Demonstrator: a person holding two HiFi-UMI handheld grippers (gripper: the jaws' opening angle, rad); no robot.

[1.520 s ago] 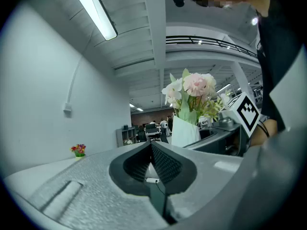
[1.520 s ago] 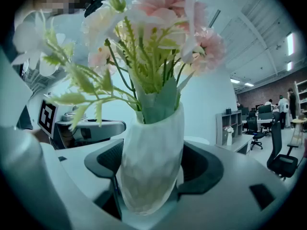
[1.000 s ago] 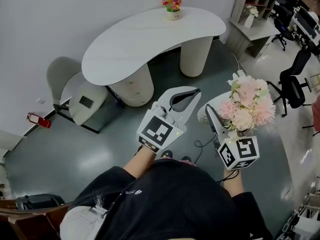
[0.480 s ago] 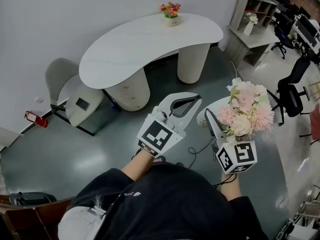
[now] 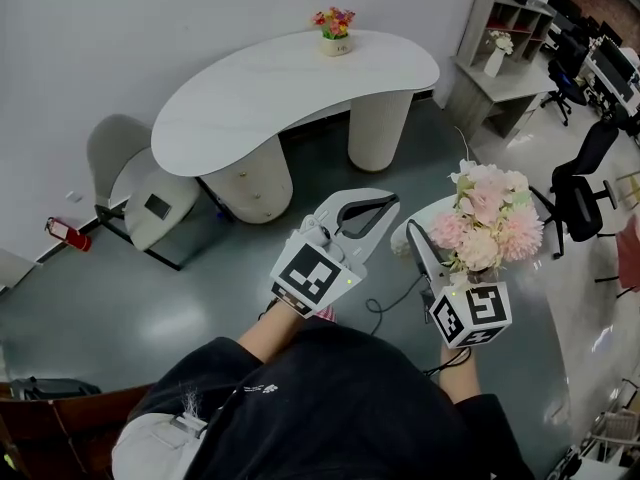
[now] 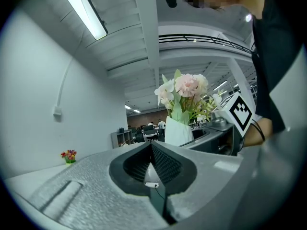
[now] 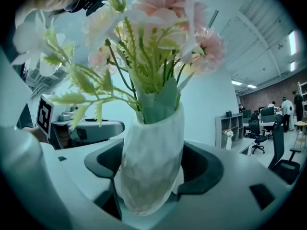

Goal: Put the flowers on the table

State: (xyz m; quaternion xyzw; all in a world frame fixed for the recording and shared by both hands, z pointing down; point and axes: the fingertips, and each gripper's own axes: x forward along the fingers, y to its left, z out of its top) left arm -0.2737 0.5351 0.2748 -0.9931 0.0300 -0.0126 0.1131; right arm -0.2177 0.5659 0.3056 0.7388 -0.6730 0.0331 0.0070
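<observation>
The right gripper (image 7: 152, 172) squeezes the white vase (image 7: 151, 138) between its jaws, with pink flowers (image 5: 490, 218) sticking up above it. The left gripper (image 6: 152, 151) is closed tight with nothing in it. The worktop (image 5: 260, 98) is well apart.

Head view looks steeply down, close above left gripper (image 5: 392, 202) and right gripper (image 5: 425, 236); both gripper views share the flowers (image 6: 184, 92) (image 7: 158, 47).
</observation>
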